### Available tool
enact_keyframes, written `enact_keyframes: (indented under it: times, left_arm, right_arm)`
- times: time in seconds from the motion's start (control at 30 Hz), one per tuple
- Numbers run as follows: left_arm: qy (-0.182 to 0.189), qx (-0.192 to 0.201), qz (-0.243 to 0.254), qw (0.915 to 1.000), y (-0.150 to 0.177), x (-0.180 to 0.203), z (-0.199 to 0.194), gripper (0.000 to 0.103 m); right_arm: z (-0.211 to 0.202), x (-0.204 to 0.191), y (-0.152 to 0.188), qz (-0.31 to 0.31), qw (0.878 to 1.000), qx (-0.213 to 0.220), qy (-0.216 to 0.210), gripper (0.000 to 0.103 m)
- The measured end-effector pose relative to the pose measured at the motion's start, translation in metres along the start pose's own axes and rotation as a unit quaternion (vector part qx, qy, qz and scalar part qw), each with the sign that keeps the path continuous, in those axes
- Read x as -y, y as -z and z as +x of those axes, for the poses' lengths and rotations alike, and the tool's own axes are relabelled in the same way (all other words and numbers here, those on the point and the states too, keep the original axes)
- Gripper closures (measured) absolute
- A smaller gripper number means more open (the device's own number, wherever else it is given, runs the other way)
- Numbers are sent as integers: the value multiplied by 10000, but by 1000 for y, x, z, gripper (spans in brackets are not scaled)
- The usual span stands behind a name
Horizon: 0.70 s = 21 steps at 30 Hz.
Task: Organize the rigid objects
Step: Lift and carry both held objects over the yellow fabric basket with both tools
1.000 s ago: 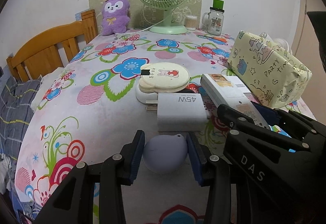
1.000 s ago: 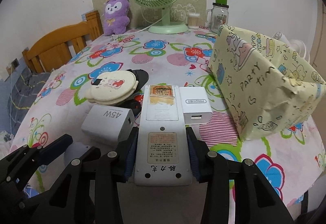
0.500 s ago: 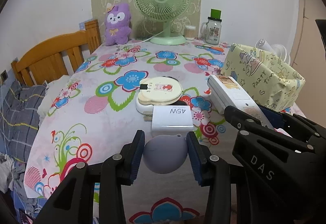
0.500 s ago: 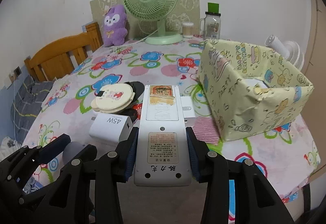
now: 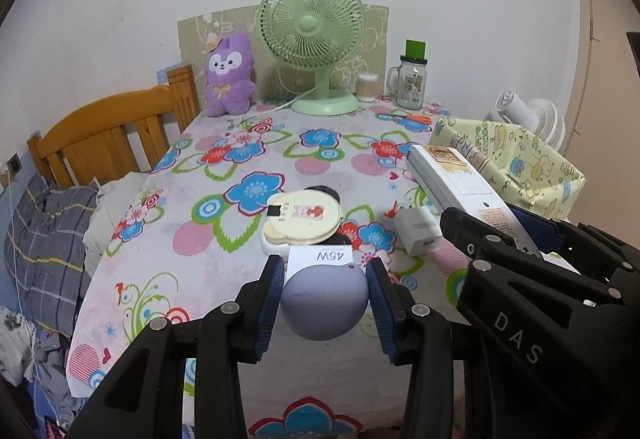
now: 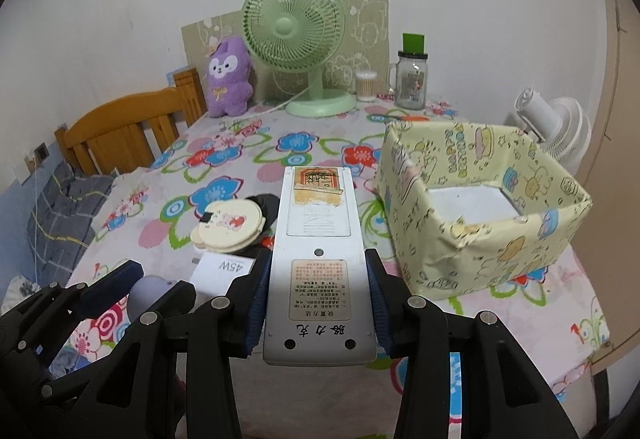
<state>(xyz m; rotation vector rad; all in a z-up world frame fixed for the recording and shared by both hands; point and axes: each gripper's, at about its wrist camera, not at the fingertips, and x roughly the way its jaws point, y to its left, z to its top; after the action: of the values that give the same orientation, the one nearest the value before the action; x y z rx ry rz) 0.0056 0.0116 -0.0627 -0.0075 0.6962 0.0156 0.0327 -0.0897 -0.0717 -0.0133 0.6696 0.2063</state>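
Left gripper (image 5: 325, 305) clamps a lilac ball (image 5: 324, 303) above the table edge | right gripper (image 6: 316, 303) clamps a white remote (image 6: 318, 259) | patterned box (image 6: 476, 239) looks empty | chargers and round mirror (image 5: 305, 217) lie unsorted on the table (image 5: 200, 239)

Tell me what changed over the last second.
Both grippers rose off the table: the left gripper lifted the lilac ball, the right gripper the white remote. Both grips held. The 45W charger, compact mirror and yellow box stayed put.
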Motion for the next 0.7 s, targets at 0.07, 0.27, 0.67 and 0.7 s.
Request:
enact_keyframes:
  times: [0.07, 0.27, 0.67, 0.7]
  left_arm:
    - [-11, 30, 31, 10000, -3, 3, -2, 60]
    - [-16, 110, 121, 9999, -16, 12, -8, 60]
    - [3, 248, 224, 9994, -42, 33, -10, 60]
    - [13, 257, 226, 9994, -45, 35, -9, 60]
  right_arm:
    - [-3, 2, -4, 13, 10000, 21, -2, 56]
    - [-13, 11, -13, 52, 9999, 96, 12, 56]
    - [-21, 33, -36, 113, 9996, 240, 39, 56]
    - [-21, 35, -38, 112, 9996, 245, 43, 56]
